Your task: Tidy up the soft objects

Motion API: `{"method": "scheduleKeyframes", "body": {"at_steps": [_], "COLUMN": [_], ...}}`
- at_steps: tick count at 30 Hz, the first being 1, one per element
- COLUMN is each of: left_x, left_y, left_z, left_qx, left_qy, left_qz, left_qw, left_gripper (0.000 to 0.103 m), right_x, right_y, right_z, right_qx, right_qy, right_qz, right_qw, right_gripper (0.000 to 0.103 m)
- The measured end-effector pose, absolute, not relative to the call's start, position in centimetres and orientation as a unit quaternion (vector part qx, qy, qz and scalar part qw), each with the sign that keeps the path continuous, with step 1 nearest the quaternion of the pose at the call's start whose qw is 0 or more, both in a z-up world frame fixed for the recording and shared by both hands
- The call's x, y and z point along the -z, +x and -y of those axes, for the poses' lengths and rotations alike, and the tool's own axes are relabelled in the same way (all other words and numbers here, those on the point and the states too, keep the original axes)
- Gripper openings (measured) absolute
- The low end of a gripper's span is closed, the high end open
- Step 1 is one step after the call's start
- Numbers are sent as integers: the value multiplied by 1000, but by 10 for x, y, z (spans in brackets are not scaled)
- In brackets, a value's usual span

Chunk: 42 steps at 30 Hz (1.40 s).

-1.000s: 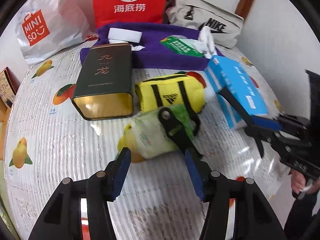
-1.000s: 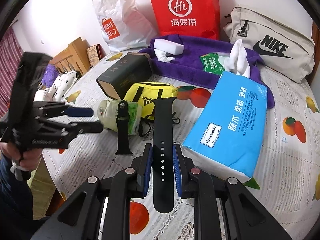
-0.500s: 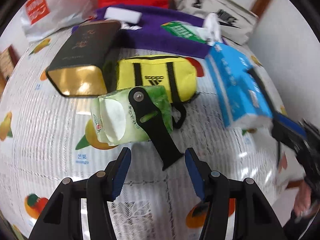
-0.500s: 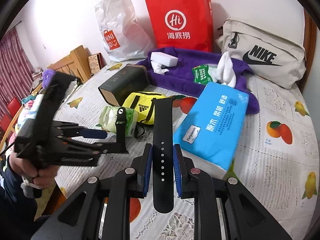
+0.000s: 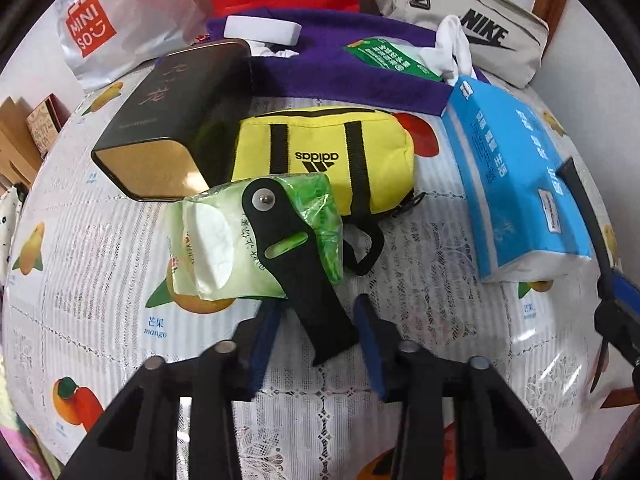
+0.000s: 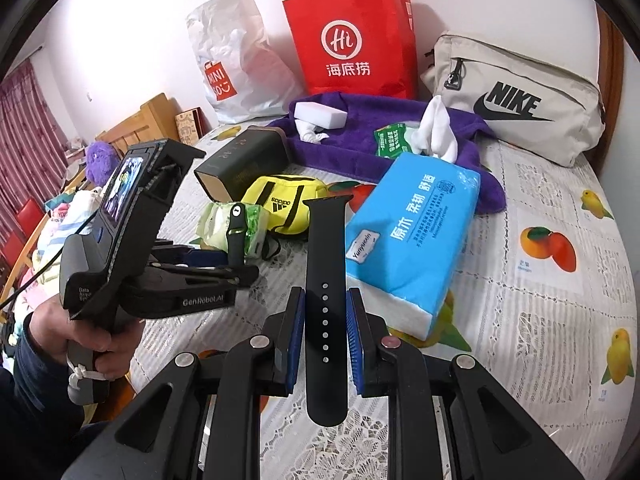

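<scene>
A short black watch strap [image 5: 288, 248] lies across a green wet-wipe pack [image 5: 208, 248], its free end on the tablecloth. My left gripper [image 5: 318, 340] straddles that end. Its jaws are closing, and a gap still shows beside the left pad. In the right wrist view the left gripper [image 6: 236, 268] sits at the short strap [image 6: 236, 232], held by a hand. My right gripper [image 6: 325, 332] is shut on a long black strap [image 6: 326, 248] with holes, held above the table. A yellow adidas pouch [image 5: 320, 160] lies behind the wipes, and a blue tissue pack [image 5: 512, 184] to the right.
A dark tin box [image 5: 168, 120] lies left of the pouch. Behind are a purple towel [image 5: 340, 68] with small items on it, a red paper bag [image 6: 348, 40], a white plastic bag [image 6: 232, 64] and a beige Nike bag [image 6: 516, 100]. Wooden chairs stand past the table's left edge.
My left gripper has come forward and down over the short strap's end, and its jaws have narrowed around it. The right gripper keeps its hold on the long strap and has drawn back slightly.
</scene>
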<state>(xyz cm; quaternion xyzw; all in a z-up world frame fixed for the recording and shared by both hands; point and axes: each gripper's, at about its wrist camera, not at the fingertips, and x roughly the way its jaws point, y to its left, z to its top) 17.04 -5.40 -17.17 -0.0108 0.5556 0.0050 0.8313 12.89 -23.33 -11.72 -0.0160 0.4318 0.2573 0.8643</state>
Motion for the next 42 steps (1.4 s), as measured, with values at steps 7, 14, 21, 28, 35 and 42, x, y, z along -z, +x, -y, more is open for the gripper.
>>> {"method": "scheduleKeyframes", "body": {"at_steps": [7, 14, 21, 28, 35, 42], "left_x": [165, 148, 151, 152, 168, 165], "left_y": [160, 145, 143, 145, 159, 161], "left_z": [37, 28, 23, 36, 44, 37], "left_qx": [25, 55, 72, 67, 35, 39], "left_qy": [-44, -58, -68, -45, -21, -14], "left_qz": [-557, -549, -553, -547, -558, -553], "left_qw": [829, 832, 827, 833, 829, 832], "left_gripper": [21, 9, 9, 36, 40, 20], "right_x": [113, 110, 107, 112, 115, 118], "right_y": [121, 116, 115, 115, 121, 125], "right_z": [235, 231, 223, 223, 224, 222], "right_qx": [-249, -246, -250, -250, -251, -255], "right_qy": [-15, -14, -19, -22, -20, -20], "right_qz": [-429, -426, -426, -434, -438, -444], "right_qw": [868, 871, 869, 865, 863, 859], "right_gripper": [20, 20, 20, 20, 20, 20]}}
